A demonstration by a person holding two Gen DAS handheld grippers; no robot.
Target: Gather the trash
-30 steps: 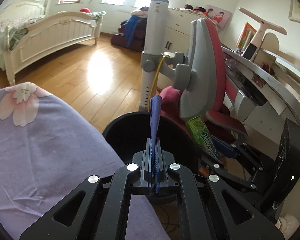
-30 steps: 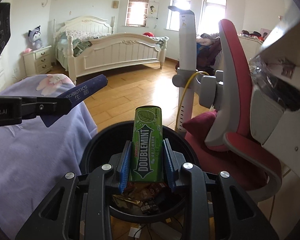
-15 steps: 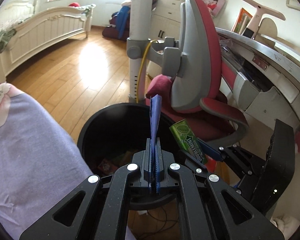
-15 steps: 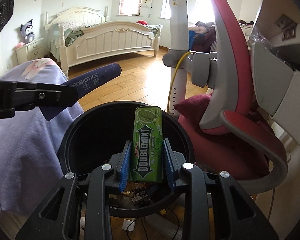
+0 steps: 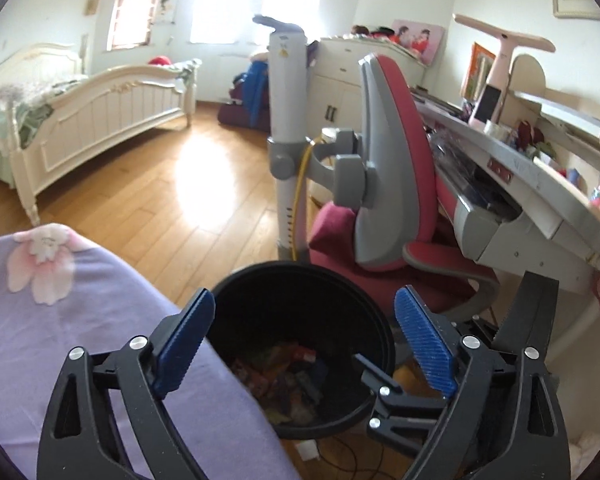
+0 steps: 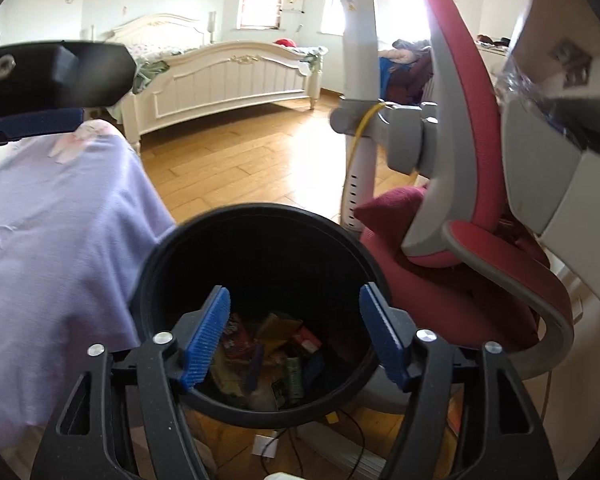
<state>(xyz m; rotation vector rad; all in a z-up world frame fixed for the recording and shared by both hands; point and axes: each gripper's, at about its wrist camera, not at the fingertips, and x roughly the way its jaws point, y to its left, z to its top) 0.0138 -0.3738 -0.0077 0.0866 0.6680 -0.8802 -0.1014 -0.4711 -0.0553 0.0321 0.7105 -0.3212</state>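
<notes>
Trash wrappers [image 6: 268, 356] lie at the bottom of the black bin [image 6: 260, 216], a green gum pack [image 6: 294, 378] among them. My right gripper [image 6: 294, 336] and left gripper [image 5: 304, 344] hang over the bin, jaws opening, nothing between them. Purple bedspread [image 5: 60, 320] just left of the bin, red chair [image 6: 480, 240] to its right.

The right gripper [image 6: 294, 336] hangs over the black bin [image 6: 256, 224], its jaws opening with nothing between them. Wrappers [image 6: 276, 356] lie at the bin's bottom. A lilac bedspread [image 6: 56, 220] touches the bin's left rim.
</notes>
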